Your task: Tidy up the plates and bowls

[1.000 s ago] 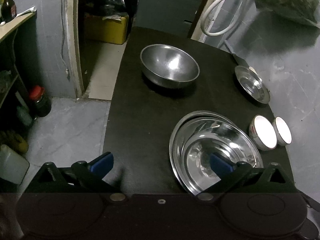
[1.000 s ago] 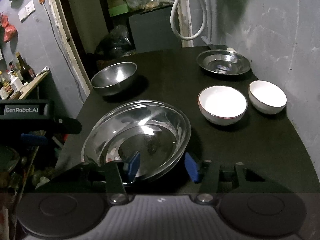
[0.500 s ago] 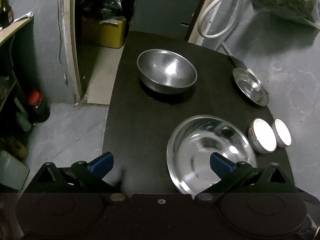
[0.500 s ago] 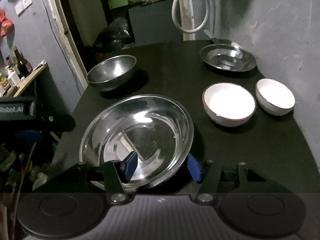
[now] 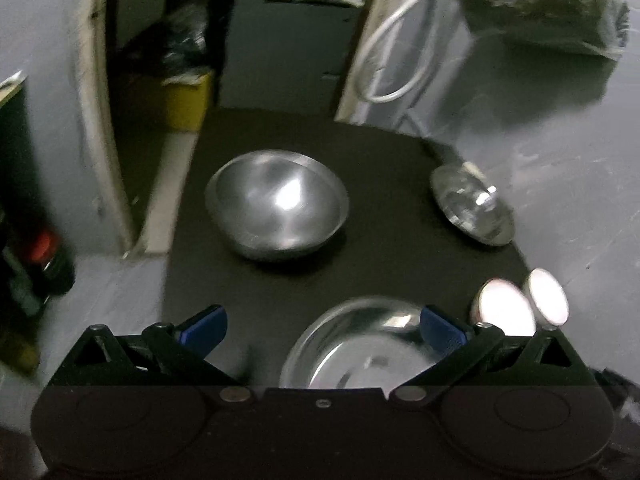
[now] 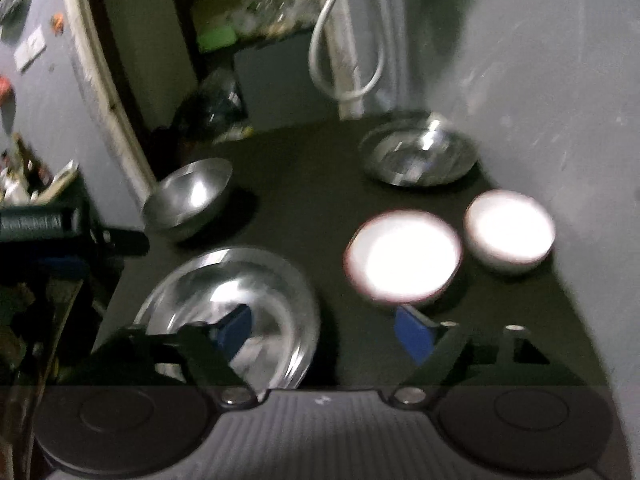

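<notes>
On the black table [image 5: 384, 152] a large steel plate [image 6: 240, 280] lies at the near edge. My right gripper [image 6: 324, 330] hovers over its right rim with jaws opening; the pads touch nothing. Just ahead sit two white bowls, the bigger [image 6: 404, 256] left of the smaller [image 6: 510, 228]. A small steel plate [image 6: 420, 156] rests at the far right and a deep steel bowl [image 6: 188, 196] at the far left. My left gripper [image 5: 322, 326] is open and empty, short of the deep steel bowl [image 5: 276, 200], with the large plate [image 5: 360, 348] under its right finger.
A grey wall [image 6: 540, 100] runs close along the table's right side, with a white hose loop [image 5: 392, 60] at the far corner. Left of the table the floor drops away, with a doorway, a yellow bin [image 5: 188, 100] and bottles [image 5: 48, 256].
The right jaws have spread wide off the large plate's rim, and the plate now lies flat. Both grippers have moved forward, so the bowls sit lower and nearer in both views, now blurred.
</notes>
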`<state>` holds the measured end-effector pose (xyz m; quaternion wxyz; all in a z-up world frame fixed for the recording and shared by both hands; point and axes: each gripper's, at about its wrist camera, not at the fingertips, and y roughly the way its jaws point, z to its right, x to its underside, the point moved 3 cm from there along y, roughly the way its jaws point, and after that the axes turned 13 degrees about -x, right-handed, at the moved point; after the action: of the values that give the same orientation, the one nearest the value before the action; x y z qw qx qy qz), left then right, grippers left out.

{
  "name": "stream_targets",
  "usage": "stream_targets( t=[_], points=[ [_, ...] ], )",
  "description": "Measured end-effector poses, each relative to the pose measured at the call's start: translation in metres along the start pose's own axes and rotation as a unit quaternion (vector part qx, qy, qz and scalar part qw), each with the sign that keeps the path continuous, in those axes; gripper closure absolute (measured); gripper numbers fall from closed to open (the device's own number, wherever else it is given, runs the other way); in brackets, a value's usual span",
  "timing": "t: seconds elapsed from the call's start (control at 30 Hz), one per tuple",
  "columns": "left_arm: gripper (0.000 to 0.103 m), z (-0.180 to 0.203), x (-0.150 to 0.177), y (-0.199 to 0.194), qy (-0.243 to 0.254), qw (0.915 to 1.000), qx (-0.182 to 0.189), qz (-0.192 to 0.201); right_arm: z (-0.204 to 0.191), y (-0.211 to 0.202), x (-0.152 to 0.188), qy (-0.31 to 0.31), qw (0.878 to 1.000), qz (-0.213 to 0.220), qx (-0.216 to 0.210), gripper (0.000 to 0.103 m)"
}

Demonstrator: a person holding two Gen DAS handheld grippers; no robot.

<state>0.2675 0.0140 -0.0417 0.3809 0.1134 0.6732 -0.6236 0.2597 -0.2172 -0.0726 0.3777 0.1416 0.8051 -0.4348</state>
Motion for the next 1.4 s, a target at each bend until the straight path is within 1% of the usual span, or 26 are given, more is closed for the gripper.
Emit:
stream_targets(
  t=[0.07,0.1,0.23,0.3,0.37,0.43,0.5,0.57,0.67,0.8,0.87,1.0,1.07,1.13,1.2,1.23,1.27,1.3,1.33,1.4],
  points=[
    [0.001,0.016,-0.013,0.008,0.014,0.9998,0.014,0.010,0.014,-0.002,-0.017,0.007,1.000,0.022,0.003,0.004],
    [0.001,0.025,-0.022,0.012,0.022,0.9994,0.023,0.015,0.019,0.000,-0.023,0.011,1.000,0.027,0.004,0.002],
    [0.001,0.059,-0.058,0.030,0.055,0.9965,0.054,0.031,0.047,0.014,-0.046,0.030,0.999,0.040,0.009,0.000],
    [0.001,0.077,-0.075,0.045,0.070,0.9949,0.063,0.036,0.059,0.026,-0.056,0.035,0.998,0.046,0.013,0.000],
    [0.001,0.096,-0.092,0.065,0.088,0.9931,0.068,0.036,0.072,0.039,-0.067,0.035,0.998,0.052,0.019,0.000],
    [0.001,0.113,-0.106,0.090,0.102,0.9920,0.069,0.026,0.085,0.053,-0.077,0.037,0.997,0.054,0.032,0.000],
    [0.001,0.130,-0.118,0.119,0.108,0.9916,0.071,0.006,0.098,0.072,-0.087,0.042,0.997,0.044,0.050,0.001],
    [0.001,0.143,-0.128,0.147,0.109,0.9919,0.064,-0.011,0.112,0.091,-0.096,0.046,0.997,0.035,0.057,0.003],
    [0.001,0.159,-0.133,0.176,0.112,0.9919,0.058,-0.017,0.127,0.112,-0.104,0.045,0.997,0.020,0.067,0.006],
    [0.001,0.171,-0.134,0.197,0.119,0.9909,0.058,-0.024,0.138,0.125,-0.110,0.047,0.996,0.015,0.069,0.009],
    [0.002,0.176,-0.133,0.205,0.117,0.9908,0.060,-0.031,0.142,0.132,-0.112,0.046,0.997,0.006,0.069,0.015],
    [0.013,0.180,-0.130,0.209,0.110,0.9904,0.072,-0.042,0.144,0.137,-0.111,0.047,0.997,-0.008,0.069,0.021],
    [0.020,0.182,-0.130,0.209,0.107,0.9903,0.077,-0.044,0.145,0.142,-0.112,0.048,0.997,-0.012,0.067,0.026],
    [0.032,0.183,-0.129,0.211,0.105,0.9897,0.084,-0.049,0.146,0.142,-0.112,0.050,0.996,-0.017,0.065,0.030],
    [0.038,0.183,-0.127,0.210,0.102,0.9886,0.096,-0.057,0.148,0.144,-0.114,0.053,0.996,-0.017,0.064,0.032],
    [0.047,0.184,-0.126,0.211,0.103,0.9875,0.102,-0.063,0.149,0.146,-0.116,0.056,0.996,-0.017,0.064,0.034],
    [0.052,0.185,-0.125,0.212,0.103,0.9863,0.109,-0.069,0.150,0.147,-0.116,0.057,0.996,-0.017,0.063,0.037],
    [0.062,0.185,-0.124,0.214,0.104,0.9848,0.116,-0.077,0.151,0.147,-0.117,0.057,0.996,-0.017,0.061,0.039],
    [0.067,0.186,-0.123,0.215,0.103,0.9840,0.119,-0.083,0.152,0.147,-0.117,0.058,0.997,-0.015,0.058,0.044],
    [0.074,0.183,-0.121,0.214,0.102,0.9851,0.115,-0.078,0.155,0.147,-0.117,0.062,0.996,-0.013,0.057,0.047]
  ],
)
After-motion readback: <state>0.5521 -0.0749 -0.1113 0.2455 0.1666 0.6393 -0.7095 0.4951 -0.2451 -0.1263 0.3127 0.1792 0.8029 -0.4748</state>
